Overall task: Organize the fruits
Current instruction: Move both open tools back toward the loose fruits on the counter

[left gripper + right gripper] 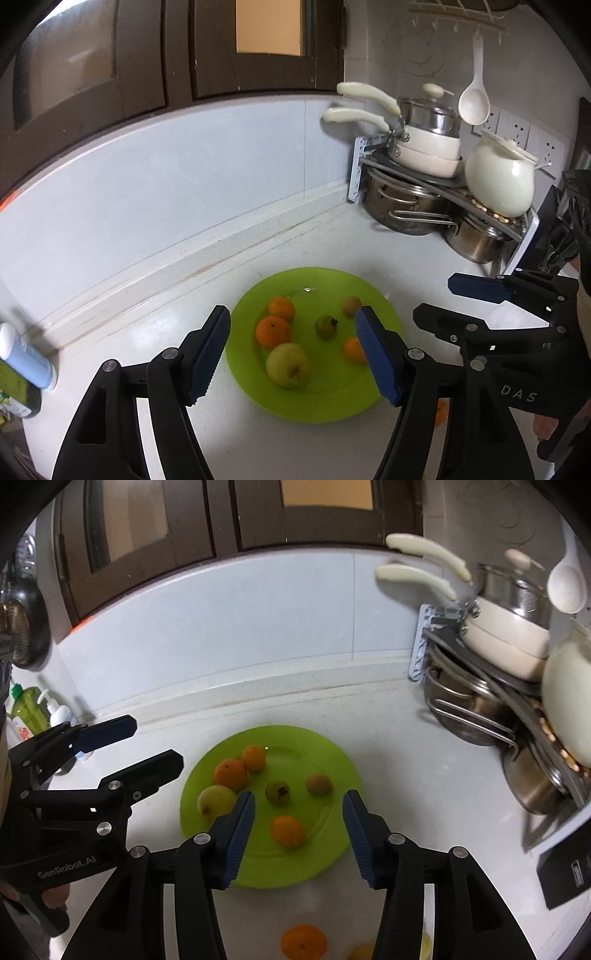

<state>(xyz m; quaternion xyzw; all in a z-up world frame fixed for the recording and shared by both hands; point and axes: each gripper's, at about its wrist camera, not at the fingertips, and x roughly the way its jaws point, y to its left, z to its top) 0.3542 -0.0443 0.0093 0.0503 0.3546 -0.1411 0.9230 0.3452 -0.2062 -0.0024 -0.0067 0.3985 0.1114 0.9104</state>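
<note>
Left wrist view: the left gripper [293,354] hangs above the green plate [332,406], its blue-padded jaws spread with nothing between them. On the plate lie six fruits: two oranges [273,331] touching each other at the plate's left side, a yellow-green apple [287,364] just nearer than them, a small green fruit [325,326] near the plate's middle, a small brownish fruit [351,305] toward its far right, and a third orange [353,350] partly hidden behind the right-hand pad. The right gripper [443,299] shows to the right of the plate, also spread and empty. One more orange [440,411] peeks out on the counter [166,332], just off the plate's near right edge.

Right wrist view: the right gripper [299,834] hovers over the plate's [258,867] near half, jaws apart and empty, framing a lone orange [287,830]. Off the plate, nearer than its rim, a loose orange [303,941] sits on the counter beside a blurred yellowish fruit [360,952]. The left gripper [155,746] stands left of the plate, spread.

Risks, as I judge them: the round fruits lie loose on a shallow plate, so a descending pad that clips one could roll it over the rim. Both grippers work close together and could knock into each other. The fruits still on the counter lie low in view and are easily missed.
</note>
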